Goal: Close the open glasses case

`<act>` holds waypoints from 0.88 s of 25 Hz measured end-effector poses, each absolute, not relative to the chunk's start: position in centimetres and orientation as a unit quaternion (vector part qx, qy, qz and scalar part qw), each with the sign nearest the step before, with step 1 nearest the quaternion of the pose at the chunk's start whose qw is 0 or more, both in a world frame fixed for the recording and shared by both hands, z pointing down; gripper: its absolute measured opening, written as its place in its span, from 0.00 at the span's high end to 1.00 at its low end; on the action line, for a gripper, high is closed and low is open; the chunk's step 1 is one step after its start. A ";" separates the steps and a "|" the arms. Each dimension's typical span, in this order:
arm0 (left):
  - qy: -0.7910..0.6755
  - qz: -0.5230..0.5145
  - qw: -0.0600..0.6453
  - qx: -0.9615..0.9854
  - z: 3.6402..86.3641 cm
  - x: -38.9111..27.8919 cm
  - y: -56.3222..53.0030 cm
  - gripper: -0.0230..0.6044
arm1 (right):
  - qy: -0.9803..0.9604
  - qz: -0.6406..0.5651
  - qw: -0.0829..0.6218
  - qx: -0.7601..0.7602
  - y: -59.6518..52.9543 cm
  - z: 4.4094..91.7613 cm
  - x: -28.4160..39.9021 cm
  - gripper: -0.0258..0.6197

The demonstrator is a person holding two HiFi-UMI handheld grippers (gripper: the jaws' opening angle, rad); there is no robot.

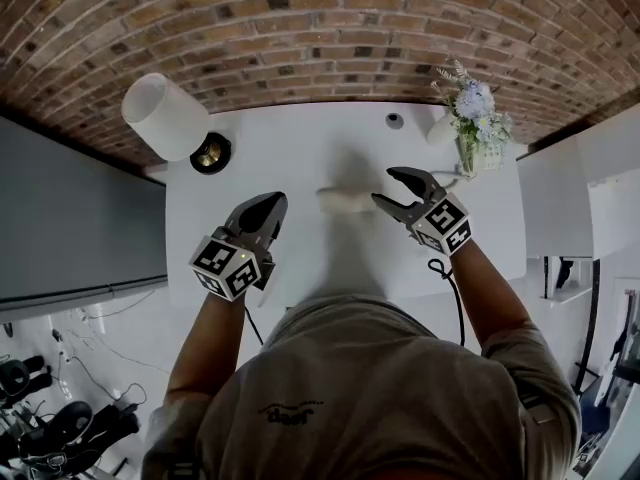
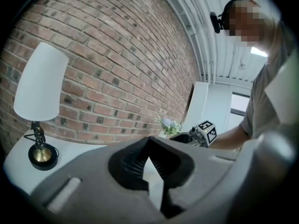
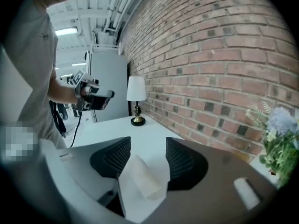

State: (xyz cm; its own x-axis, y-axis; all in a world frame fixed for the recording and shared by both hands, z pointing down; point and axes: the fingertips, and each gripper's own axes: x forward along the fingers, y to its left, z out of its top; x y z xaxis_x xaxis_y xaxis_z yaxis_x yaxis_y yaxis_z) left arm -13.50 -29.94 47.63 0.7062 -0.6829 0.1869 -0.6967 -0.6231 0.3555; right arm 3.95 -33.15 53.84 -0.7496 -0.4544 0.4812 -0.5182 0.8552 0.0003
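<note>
The glasses case [image 1: 345, 201] lies flat near the middle of the white table [image 1: 300, 133], between the two grippers, with the lamp [image 1: 165, 116] well off to its left and the vase of flowers [image 1: 476, 118] to its right. It reads as one rounded cream lump with no raised lid, so I judge it already closed, and what is left looks like no more than clearing the grippers away. The seam itself is too small to check.

The left gripper [image 1: 272, 206] hangs above the table to the left of the case, apart from it. In the left gripper view its jaws meet at the tips and nothing is between them, only bare table showing through the gap behind.

The right gripper [image 1: 385, 187] is just right of the case, its jaws standing partly apart. In the right gripper view the case shows in the gap between the pads but lower down on the table, and neither pad presses on it, so this gripper holds nothing
</note>
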 end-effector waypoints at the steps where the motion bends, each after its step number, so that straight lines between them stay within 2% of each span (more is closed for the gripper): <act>1: -0.384 0.017 0.200 0.901 47.1 -13.5 -29.8 0.97 | -0.934 0.068 0.224 0.270 -33.1 52.6 4.2 0.59; 8: -0.391 0.007 0.175 0.904 43.6 -13.4 -29.3 0.97 | -0.932 0.091 0.126 0.328 -33.1 45.6 6.3 0.73; 12: -0.395 0.002 0.164 0.904 41.8 -13.4 -29.0 0.97 | -0.925 0.092 0.095 0.357 -32.9 42.8 7.5 0.81; 16: -0.399 -0.001 0.154 0.904 40.1 -13.5 -28.7 0.97 | -0.915 0.091 0.072 0.387 -33.0 40.8 9.0 0.95; 22: -0.406 -0.004 0.144 0.902 38.8 -13.7 -28.7 0.97 | -0.907 0.093 0.056 0.407 -33.2 39.5 10.5 0.95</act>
